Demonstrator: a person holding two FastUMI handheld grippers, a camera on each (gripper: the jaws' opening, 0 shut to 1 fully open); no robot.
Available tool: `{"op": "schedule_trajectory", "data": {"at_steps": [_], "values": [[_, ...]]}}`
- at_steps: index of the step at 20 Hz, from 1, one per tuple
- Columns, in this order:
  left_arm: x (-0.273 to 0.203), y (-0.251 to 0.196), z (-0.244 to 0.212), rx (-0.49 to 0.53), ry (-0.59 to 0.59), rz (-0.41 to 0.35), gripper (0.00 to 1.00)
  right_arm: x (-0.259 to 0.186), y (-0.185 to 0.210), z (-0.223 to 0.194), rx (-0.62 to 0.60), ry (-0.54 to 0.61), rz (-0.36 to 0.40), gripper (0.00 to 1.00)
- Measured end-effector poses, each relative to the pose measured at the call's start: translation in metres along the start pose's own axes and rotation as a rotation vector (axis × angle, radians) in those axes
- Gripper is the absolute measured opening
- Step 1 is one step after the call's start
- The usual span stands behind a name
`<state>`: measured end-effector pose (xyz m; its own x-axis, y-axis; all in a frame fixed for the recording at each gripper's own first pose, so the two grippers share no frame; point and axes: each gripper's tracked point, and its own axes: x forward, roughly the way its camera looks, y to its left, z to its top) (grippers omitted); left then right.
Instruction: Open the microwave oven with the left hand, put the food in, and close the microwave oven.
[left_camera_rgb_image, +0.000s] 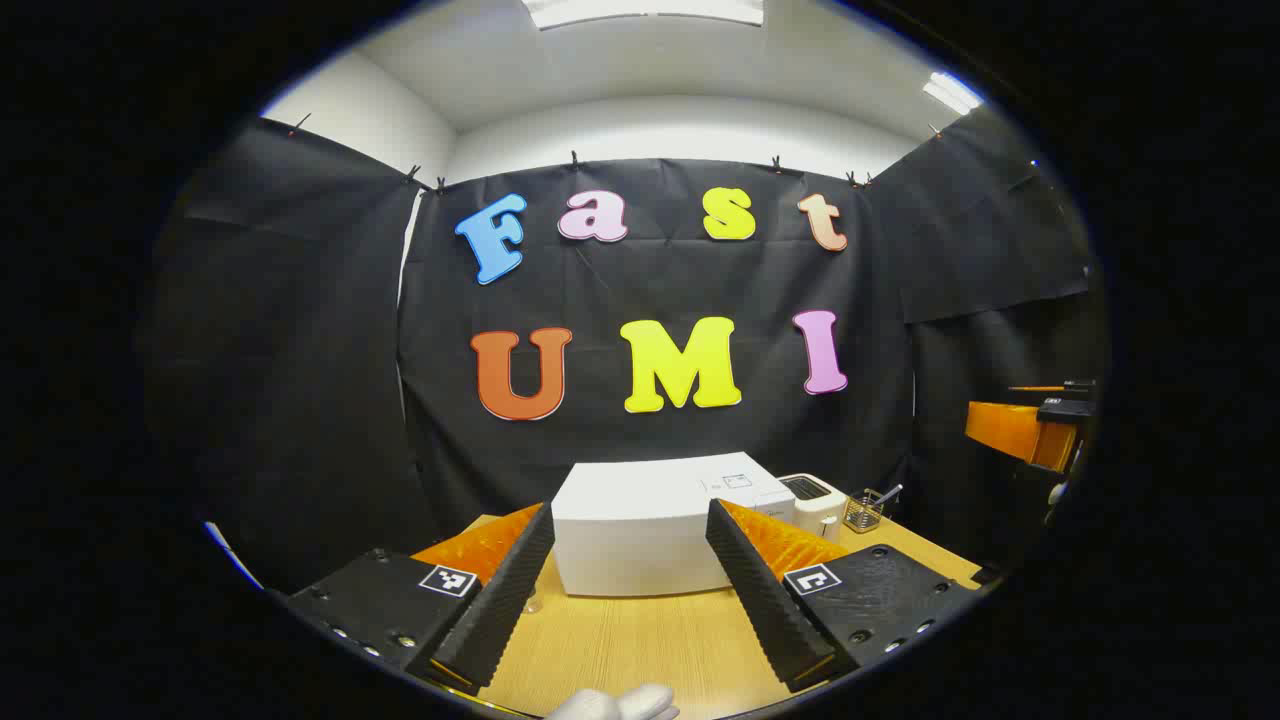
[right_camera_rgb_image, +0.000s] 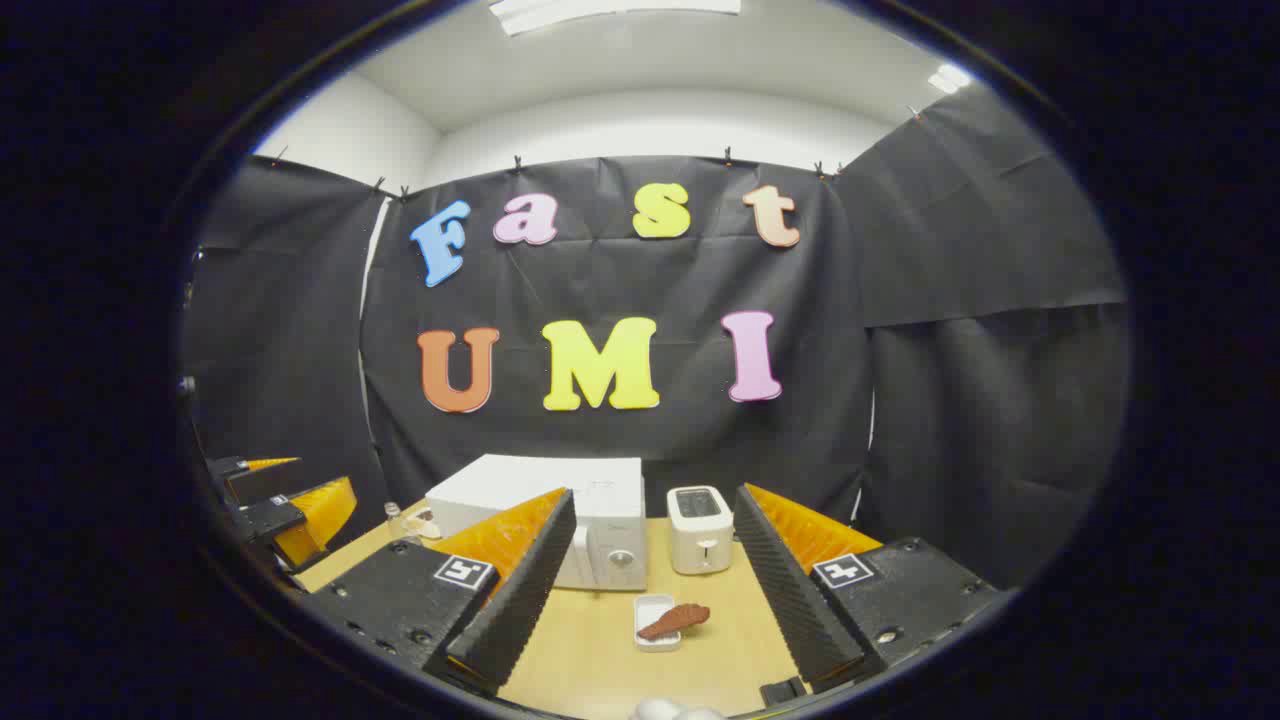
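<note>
- The white microwave oven (right_camera_rgb_image: 560, 520) stands at the back of the wooden bench (right_camera_rgb_image: 600, 650), close to the black cloth wall, with its door shut; in the right gripper view its front, with a round knob at the right side, faces the camera.
- In the left gripper view the microwave oven (left_camera_rgb_image: 640, 535) shows between the two fingers, well ahead of them and apart from them.
- The food (right_camera_rgb_image: 675, 620), a reddish-brown piece, lies on a small white tray (right_camera_rgb_image: 652, 624) on the bench in front of the oven, partly overhanging the tray's right edge.
- A white toaster (right_camera_rgb_image: 699, 528) stands just right of the oven; in the left gripper view a small wire holder (left_camera_rgb_image: 864, 511) with a utensil in it sits beside the toaster (left_camera_rgb_image: 815, 503).
- A small glass bottle (right_camera_rgb_image: 393, 518) stands left of the oven.
- The left gripper (left_camera_rgb_image: 630, 585) has its jaws wide apart, holding nothing, above the bench.
- The right gripper (right_camera_rgb_image: 650, 590) likewise has its jaws wide apart and empty; the tray lies between its fingers, farther off.
</note>
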<state>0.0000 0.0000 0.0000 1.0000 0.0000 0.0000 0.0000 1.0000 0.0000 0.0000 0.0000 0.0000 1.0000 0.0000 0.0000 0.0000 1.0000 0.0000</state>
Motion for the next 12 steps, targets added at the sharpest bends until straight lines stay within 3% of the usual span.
{"op": "schedule_trajectory", "data": {"at_steps": [1, 12], "values": [[0.001, 0.002, 0.003, 0.000, -0.010, 0.007, 0.96, 0.001, 0.002, 0.000, 0.004, 0.001, 0.001, 1.00], [0.011, 0.008, -0.005, 0.006, 0.006, 0.016, 0.96, 0.013, 0.000, -0.010, 0.013, 0.025, -0.011, 1.00]]}}
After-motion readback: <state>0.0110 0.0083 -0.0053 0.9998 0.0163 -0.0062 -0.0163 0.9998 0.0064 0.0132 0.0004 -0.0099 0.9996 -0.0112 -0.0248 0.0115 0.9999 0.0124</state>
